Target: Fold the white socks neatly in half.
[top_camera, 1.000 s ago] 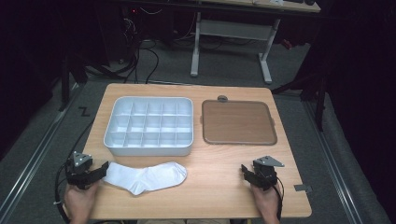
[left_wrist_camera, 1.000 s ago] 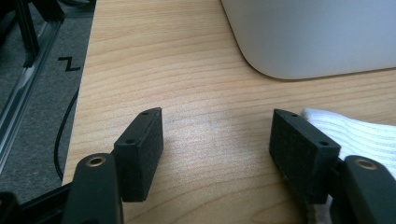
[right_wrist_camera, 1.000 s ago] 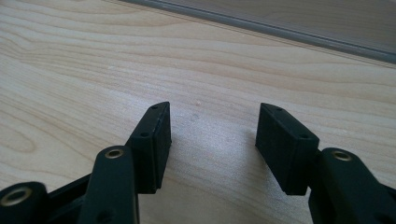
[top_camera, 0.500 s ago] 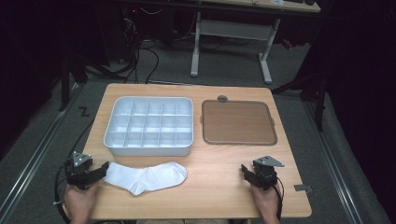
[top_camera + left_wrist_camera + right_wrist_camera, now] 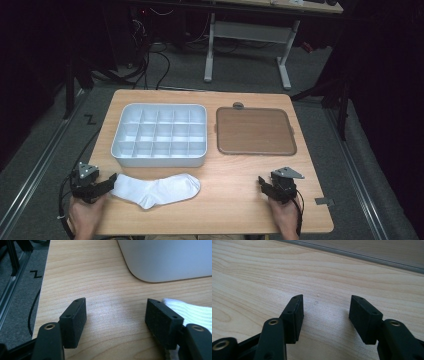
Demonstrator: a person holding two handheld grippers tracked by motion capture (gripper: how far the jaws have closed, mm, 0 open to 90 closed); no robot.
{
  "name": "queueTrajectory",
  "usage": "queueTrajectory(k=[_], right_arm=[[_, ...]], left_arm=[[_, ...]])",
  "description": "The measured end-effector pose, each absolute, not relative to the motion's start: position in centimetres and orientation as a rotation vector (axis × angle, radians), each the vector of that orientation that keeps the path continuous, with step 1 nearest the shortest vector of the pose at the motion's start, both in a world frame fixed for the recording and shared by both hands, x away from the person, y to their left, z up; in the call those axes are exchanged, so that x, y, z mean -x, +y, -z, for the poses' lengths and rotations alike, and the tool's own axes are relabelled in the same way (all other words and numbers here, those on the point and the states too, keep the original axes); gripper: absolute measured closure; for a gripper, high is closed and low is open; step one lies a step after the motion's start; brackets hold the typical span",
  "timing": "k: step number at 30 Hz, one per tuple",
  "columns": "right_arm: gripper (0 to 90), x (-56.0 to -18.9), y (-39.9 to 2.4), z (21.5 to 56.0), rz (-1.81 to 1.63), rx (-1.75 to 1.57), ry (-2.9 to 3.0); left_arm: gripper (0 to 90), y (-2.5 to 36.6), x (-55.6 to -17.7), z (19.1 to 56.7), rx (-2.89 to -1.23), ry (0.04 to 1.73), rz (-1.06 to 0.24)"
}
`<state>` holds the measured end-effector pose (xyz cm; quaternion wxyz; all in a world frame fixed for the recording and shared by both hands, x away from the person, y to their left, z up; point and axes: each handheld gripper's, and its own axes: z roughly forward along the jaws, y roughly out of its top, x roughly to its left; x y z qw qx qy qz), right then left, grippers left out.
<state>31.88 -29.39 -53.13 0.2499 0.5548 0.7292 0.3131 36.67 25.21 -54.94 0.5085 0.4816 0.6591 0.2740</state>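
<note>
a wooden table (image 5: 240, 210) carries a white divided organizer tray (image 5: 160, 135) at the back left and a flat brown tray (image 5: 255, 131) beside it at the back right. in front of the divided tray, near the table's front edge, lies a white sock (image 5: 156, 189), flat, its long axis running left to right across the table, one end towards the left edge and the bent end towards the middle. the left gripper (image 5: 102, 186) rests at the front left corner, its tip just at the sock's left end; in the left gripper view the fingers (image 5: 75, 322) stand wide apart over bare wood, and the sock's ribbed edge (image 5: 192, 312) lies beside and behind the far finger, not between the two. the right gripper (image 5: 267, 186) sits well apart from the sock at the front right, its fingers (image 5: 293, 318) also spread open over empty wood. the left hand looks far better placed to take the sock, with a small sideways shift towards it.
</note>
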Motion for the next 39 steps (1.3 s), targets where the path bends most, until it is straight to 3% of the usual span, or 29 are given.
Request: queueTrajectory(k=[39], right_arm=[[57.3, -31.4, -28.8, 52.8, -0.869, -1.526, 1.962]], left_arm=[[32.5, 26.5, -35.6, 53.3, -1.058, 1.567, -0.511]])
